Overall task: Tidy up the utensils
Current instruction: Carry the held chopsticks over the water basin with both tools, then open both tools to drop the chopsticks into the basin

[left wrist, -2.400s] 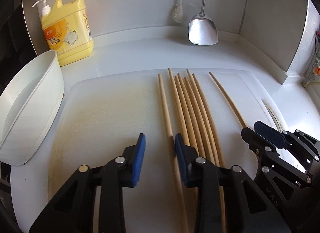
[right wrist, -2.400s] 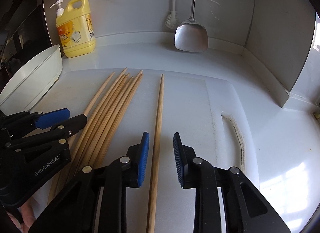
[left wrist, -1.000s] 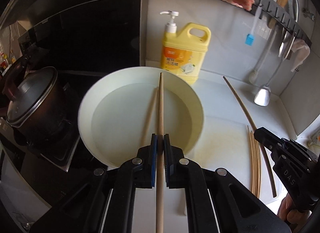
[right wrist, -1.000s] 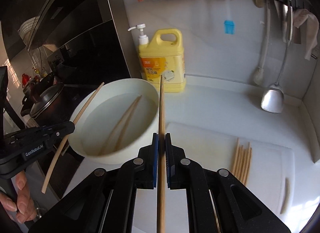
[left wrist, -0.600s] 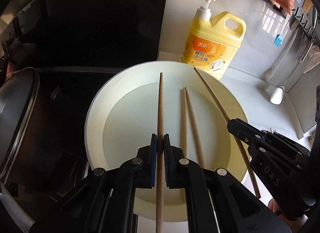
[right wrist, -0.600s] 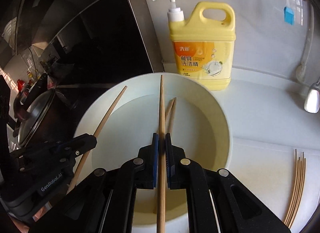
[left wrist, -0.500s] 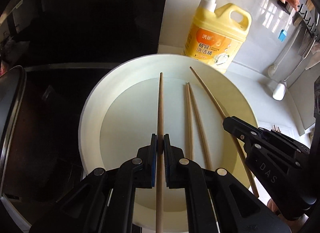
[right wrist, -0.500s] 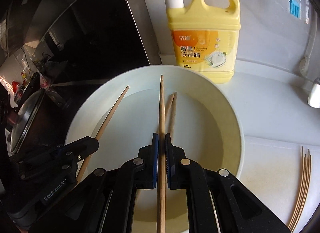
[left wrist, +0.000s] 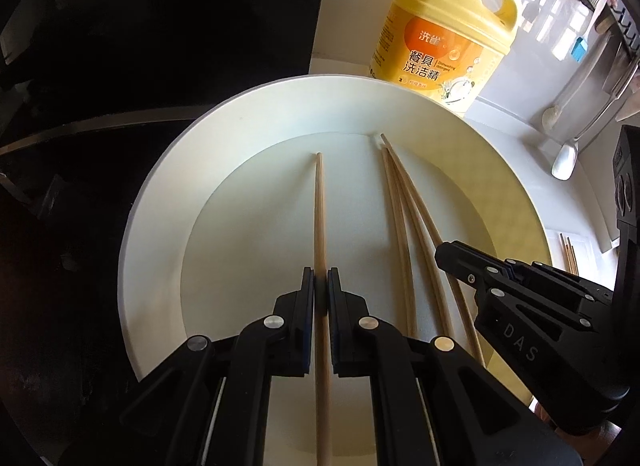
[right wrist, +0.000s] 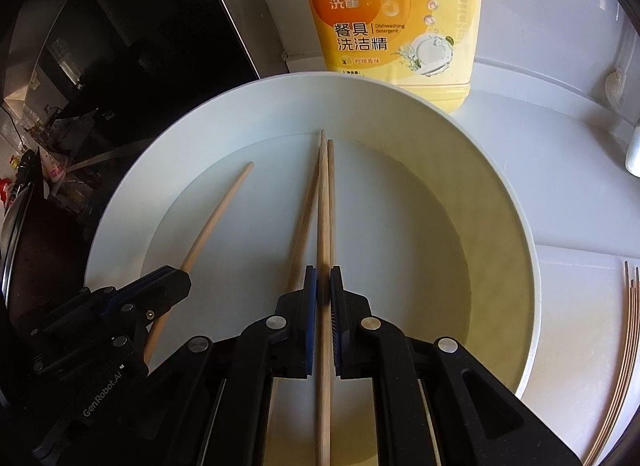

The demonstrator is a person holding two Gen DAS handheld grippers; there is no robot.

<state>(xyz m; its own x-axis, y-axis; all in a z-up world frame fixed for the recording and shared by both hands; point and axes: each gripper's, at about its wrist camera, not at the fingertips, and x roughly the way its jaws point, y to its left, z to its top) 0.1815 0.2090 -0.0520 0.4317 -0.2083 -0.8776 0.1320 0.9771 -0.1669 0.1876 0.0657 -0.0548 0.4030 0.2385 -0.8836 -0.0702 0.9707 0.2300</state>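
Observation:
My left gripper (left wrist: 320,286) is shut on a wooden chopstick (left wrist: 319,209) that reaches into the white basin (left wrist: 168,169). My right gripper (right wrist: 323,284) is shut on another chopstick (right wrist: 328,209), also held inside the basin (right wrist: 508,225). Two chopsticks (left wrist: 394,201) lie on the basin floor beside it; in the right wrist view one (right wrist: 304,217) shows just left of the held one. The right gripper (left wrist: 452,256) shows at the right of the left wrist view, the left gripper (right wrist: 168,282) at the lower left of the right wrist view.
A yellow dish soap jug (right wrist: 394,17) stands right behind the basin. Several chopsticks (right wrist: 624,330) lie on the white cutting board (right wrist: 576,306) to the right. A dark stove area (left wrist: 80,145) lies left of the basin. Utensils (left wrist: 568,145) hang at the far right wall.
Both grippers have moved lower and further into the basin with their chopsticks. The right one's chopstick now lies close along the two on the basin floor.

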